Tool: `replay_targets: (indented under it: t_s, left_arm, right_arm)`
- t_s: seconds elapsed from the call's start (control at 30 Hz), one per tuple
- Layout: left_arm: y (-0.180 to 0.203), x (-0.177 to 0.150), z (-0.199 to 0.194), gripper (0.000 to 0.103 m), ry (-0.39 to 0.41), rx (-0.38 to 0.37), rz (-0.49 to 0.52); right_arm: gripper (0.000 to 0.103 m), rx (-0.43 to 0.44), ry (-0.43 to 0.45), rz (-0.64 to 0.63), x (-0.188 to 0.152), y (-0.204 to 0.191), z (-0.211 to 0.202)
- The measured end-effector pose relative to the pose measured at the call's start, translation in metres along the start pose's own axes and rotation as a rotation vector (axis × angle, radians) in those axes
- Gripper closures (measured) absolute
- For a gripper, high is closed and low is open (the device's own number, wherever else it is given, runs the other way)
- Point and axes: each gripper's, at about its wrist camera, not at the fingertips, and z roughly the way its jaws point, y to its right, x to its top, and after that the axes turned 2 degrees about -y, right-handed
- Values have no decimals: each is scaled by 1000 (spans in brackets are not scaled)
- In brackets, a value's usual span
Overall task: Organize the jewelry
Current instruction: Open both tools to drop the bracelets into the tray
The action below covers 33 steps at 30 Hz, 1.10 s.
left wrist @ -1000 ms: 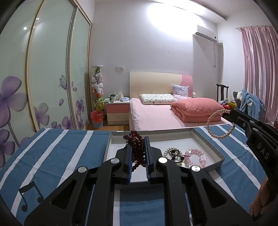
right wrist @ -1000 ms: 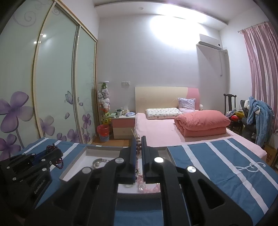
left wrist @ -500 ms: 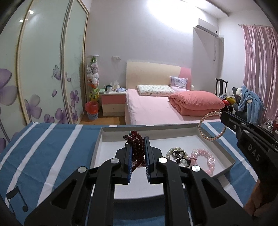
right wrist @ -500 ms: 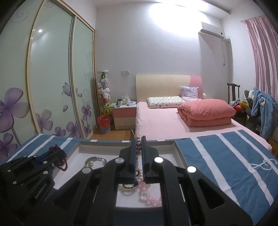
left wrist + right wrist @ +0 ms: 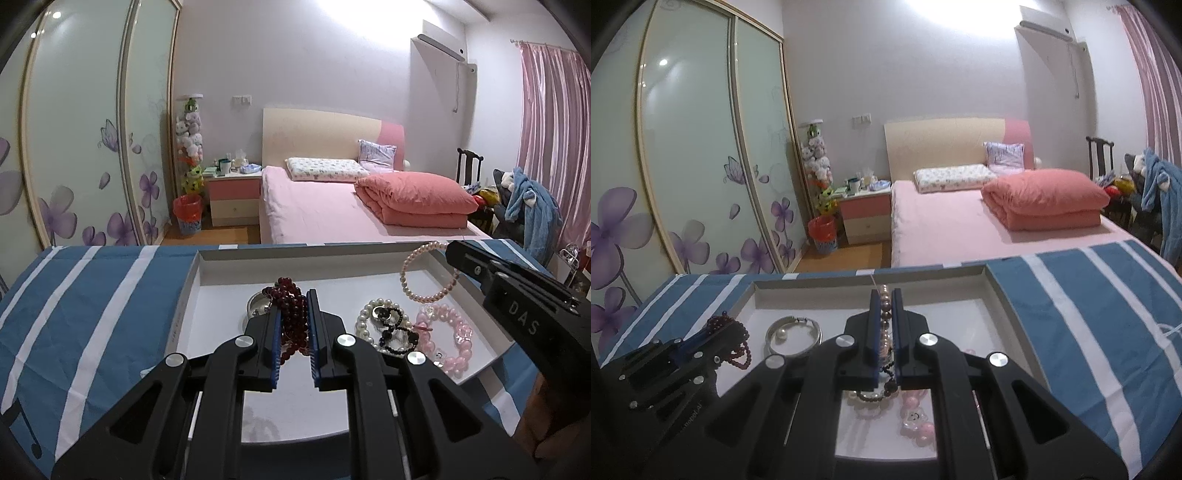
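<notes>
A shallow white tray [image 5: 192, 291] lies on a blue striped cloth. My left gripper [image 5: 292, 295] is shut on a dark red bead bracelet [image 5: 291, 317], held just above the tray's left part, over a silver bangle [image 5: 793, 336]. In the right wrist view, my right gripper [image 5: 885, 295] is shut on a pinkish pearl bracelet [image 5: 885, 317]. From the left wrist view that bracelet's loop [image 5: 428, 273] hangs over the tray's far right corner. A white pearl bracelet [image 5: 369, 314], black beads [image 5: 397, 334] and a pink bead bracelet [image 5: 456, 339] lie in the tray.
The blue and white striped cloth [image 5: 92, 302] covers the surface around the tray [image 5: 997, 295]. Beyond its far edge stand a pink bed [image 5: 332, 210], a nightstand [image 5: 234, 195] and a floral wardrobe [image 5: 74, 147]. A person's hand [image 5: 546, 424] grips the right tool.
Both grippers have moved forward and down over the tray, each still holding its bracelet. The tray now looks closer and larger, and the silver bangle shows under the left gripper.
</notes>
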Motion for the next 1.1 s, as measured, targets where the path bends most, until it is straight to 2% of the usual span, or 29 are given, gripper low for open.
replay_targets:
  t_s: [0.1,0.17,0.2,0.23,0.3,0.5,0.8,0.93,1.0,1.1]
  left_arm:
    - [-2,0,2,89,-11,1,-7]
    - [-2,1,3,86,-16,-2,-11]
    - [-4,2,3,81,-17,-2,-15]
    - [-5,2,3,72,-15,-3,-18]
    - [-9,3,0,59,-4,0,-34]
    - [-25,10,-8,58,7,-12,-103]
    - [-39,13,-35,58,37,-22,-147]
    - [-43,10,-58,57,50,-20,-149]
    - [-44,7,-68,52,55,-14,-148]
    - [-48,-3,-89,44,62,10,-151]
  right_arm:
    - [95,12,-24,18,-1,3,5]
    - [80,22,-34,32,-2,3,6]
    - [76,25,-34,39,-2,5,5]
    - [74,25,-32,46,-1,7,4]
    - [74,21,-25,53,-1,8,0]
    - [74,12,-5,75,2,15,-12]
    - [73,4,9,76,0,15,-39]
    - [66,2,18,72,-3,13,-61]
    - [63,3,14,62,-7,10,-75]
    - [54,-2,8,47,-16,5,-96]
